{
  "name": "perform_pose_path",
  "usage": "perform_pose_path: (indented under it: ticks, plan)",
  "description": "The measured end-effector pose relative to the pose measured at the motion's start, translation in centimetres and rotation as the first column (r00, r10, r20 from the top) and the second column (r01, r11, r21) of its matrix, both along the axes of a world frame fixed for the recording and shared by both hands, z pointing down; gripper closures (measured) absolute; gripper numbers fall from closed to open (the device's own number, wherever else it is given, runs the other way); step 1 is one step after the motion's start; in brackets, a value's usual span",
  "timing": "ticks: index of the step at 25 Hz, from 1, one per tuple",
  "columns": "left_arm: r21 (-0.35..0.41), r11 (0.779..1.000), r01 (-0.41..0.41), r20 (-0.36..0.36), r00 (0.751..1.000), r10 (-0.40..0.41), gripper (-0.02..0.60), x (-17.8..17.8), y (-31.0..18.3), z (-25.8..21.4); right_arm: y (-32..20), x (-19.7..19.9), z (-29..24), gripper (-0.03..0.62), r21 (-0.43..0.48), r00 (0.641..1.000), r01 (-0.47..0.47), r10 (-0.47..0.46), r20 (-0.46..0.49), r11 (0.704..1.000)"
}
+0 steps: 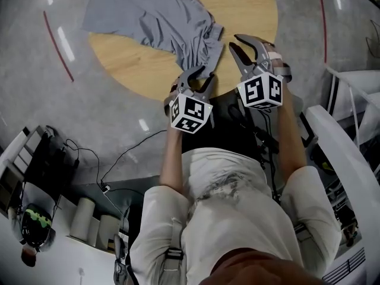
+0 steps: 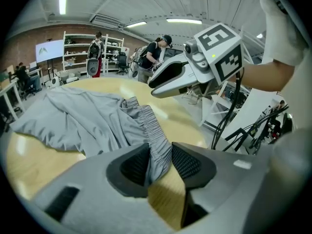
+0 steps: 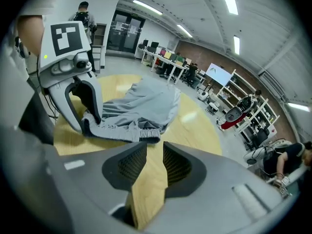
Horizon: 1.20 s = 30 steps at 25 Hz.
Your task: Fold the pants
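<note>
Grey pants (image 1: 160, 16) lie crumpled on the round wooden table (image 1: 249, 10), their elastic waistband at the near edge. My left gripper (image 1: 200, 76) sits at that edge. In the left gripper view the waistband (image 2: 155, 138) fills the gap between its pads, so my left gripper (image 2: 160, 155) is shut on it. My right gripper (image 1: 236, 40) hovers just right of the pants, open. In the right gripper view only bare wood shows between the jaws of my right gripper (image 3: 154, 152). There the waistband end (image 3: 146, 135) lies just past its tips, and the left gripper (image 3: 87, 108) pinches the cloth.
Table's near rim runs under both grippers. Grey floor around it carries a black cable (image 1: 119, 159), dark boxes (image 1: 41, 159) and white rolls (image 1: 89, 218) at lower left. A white frame (image 1: 344, 135) stands at right. People and shelves (image 2: 97, 52) are far behind.
</note>
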<state>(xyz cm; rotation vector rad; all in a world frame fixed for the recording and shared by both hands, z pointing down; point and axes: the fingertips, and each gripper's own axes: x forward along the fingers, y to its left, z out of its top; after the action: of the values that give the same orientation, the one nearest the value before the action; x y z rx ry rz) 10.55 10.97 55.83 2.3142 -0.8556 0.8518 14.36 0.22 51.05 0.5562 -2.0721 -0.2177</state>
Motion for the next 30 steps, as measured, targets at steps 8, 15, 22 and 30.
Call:
perform_pose_path:
  ticks: [8,15,22,30]
  plan:
    - [-0.008,0.999,0.031,0.006,1.0,-0.031,0.431,-4.0,5.4,0.2,4.4,-3.3,1.6,0.477,-0.039,0.994,0.101,-0.103,-0.036,0.994]
    - [-0.008,0.996,0.084,0.024,0.996,-0.083,0.437,-6.7,9.3,0.0,8.6,-6.7,2.8,0.456,-0.104,0.953,0.281,-0.29,-0.083,0.954]
    - [-0.002,0.991,0.132,0.054,0.99,-0.132,0.44,-8.8,11.3,0.2,11.2,-8.8,4.7,0.433,-0.171,0.895,0.409,-0.43,-0.12,0.897]
    - [0.035,0.984,0.173,0.069,0.982,-0.175,0.457,-9.4,11.7,0.0,12.4,-8.9,4.7,0.562,-0.197,0.883,0.427,-0.454,-0.119,0.882]
